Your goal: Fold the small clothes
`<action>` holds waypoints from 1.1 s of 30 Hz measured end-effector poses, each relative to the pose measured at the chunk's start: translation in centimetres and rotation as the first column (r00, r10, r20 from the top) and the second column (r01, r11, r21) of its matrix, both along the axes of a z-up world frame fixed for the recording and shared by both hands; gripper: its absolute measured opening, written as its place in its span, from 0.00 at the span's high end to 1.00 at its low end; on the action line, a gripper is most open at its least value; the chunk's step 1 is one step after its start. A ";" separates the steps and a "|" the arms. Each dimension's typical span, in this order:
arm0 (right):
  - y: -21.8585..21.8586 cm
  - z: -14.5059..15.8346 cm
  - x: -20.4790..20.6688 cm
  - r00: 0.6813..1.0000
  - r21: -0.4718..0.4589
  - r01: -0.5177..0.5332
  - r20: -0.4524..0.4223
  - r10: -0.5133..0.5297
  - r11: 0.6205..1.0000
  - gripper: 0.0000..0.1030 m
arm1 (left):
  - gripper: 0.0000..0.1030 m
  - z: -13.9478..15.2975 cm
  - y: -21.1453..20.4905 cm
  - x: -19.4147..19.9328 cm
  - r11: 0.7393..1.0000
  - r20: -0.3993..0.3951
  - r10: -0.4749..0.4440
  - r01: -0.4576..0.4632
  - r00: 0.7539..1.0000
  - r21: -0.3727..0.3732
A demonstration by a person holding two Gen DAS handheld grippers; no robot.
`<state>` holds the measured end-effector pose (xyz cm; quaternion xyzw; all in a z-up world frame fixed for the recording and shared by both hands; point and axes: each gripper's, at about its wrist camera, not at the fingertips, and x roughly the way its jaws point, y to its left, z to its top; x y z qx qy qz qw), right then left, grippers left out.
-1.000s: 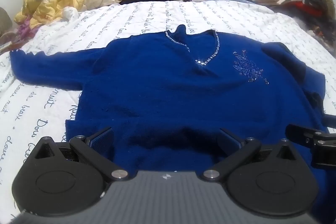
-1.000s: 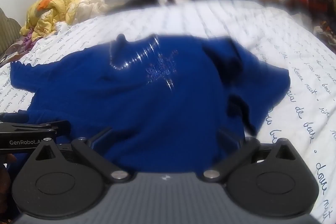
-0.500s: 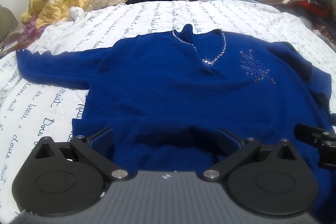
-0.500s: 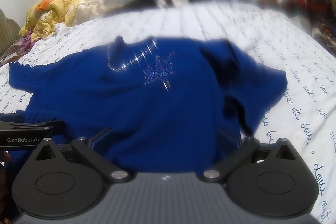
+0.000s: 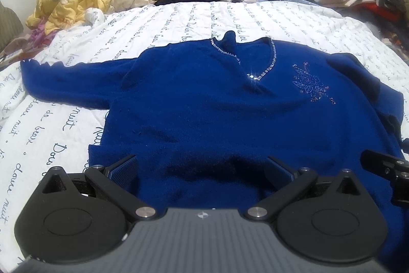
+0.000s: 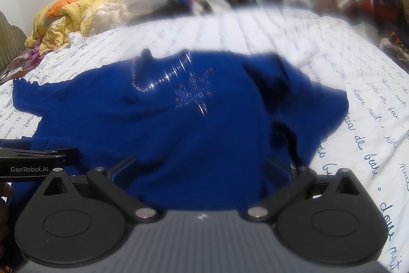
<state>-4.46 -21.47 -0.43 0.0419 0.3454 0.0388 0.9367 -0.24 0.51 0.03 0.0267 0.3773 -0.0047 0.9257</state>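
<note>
Both held wide open, empty: left gripper (image 5: 200, 166), right gripper (image 6: 200, 165), poised at the near hem. Blue sweater (image 5: 230, 114) flat on the lettered bedspread (image 5: 179, 19), slightly lower in view than a second ago; folding unstarted. Right sleeve bunched, blurred; hem hidden.

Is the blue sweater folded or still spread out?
Mostly spread: the blue sweater lies front-up on the bed, one sleeve stretched out; the other sleeve looks bunched.
</note>
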 end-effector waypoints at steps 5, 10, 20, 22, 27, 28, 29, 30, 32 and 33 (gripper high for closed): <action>0.0 0.0 0.0 1.000 0.000 0.001 0.004 -0.001 1.000 0.00 | 0.00 0.0 -0.1 0.0 1.000 0.002 -0.001 0.001 1.000 -0.001; 0.0 0.1 -0.1 1.000 0.001 -0.001 0.005 0.001 1.000 0.00 | 0.00 0.0 -0.1 0.0 1.000 0.000 -0.002 0.002 1.000 0.001; -0.4 -0.2 0.0 1.000 0.043 0.003 -0.011 -0.002 0.999 0.00 | 0.00 0.0 0.1 0.0 1.000 -0.001 -0.001 0.001 1.000 -0.005; -0.2 -0.2 -0.1 1.000 0.042 -0.001 -0.009 0.001 0.999 0.00 | 0.00 -0.1 0.1 0.1 1.000 -0.003 -0.001 0.001 1.000 -0.008; -0.2 0.2 -0.1 1.000 0.043 -0.001 0.000 0.001 0.999 0.00 | 0.00 -0.1 0.0 0.1 1.000 -0.005 0.002 -0.002 1.000 -0.002; -0.2 0.2 -0.1 1.000 0.045 0.000 0.000 0.000 0.999 0.00 | 0.00 -0.1 0.1 0.1 1.000 -0.006 0.004 -0.004 1.000 -0.001; -0.2 0.2 -0.1 1.000 0.045 0.000 -0.001 0.000 0.999 0.00 | 0.00 -0.1 0.1 0.2 1.000 -0.006 0.005 -0.005 1.000 -0.003; -0.2 0.2 -0.1 1.000 0.042 -0.001 -0.001 0.001 0.999 0.00 | 0.00 -0.1 0.1 0.2 1.000 -0.007 0.008 -0.008 1.000 -0.003; -0.2 0.2 -0.1 1.000 0.028 -0.007 0.000 0.007 1.000 0.00 | 0.00 -0.1 0.1 0.3 1.000 -0.010 0.012 -0.012 1.000 -0.001; -0.1 0.2 -0.1 1.000 0.019 -0.009 0.001 0.009 1.000 0.00 | 0.00 -0.1 0.1 0.3 1.000 -0.012 0.013 -0.013 1.000 0.001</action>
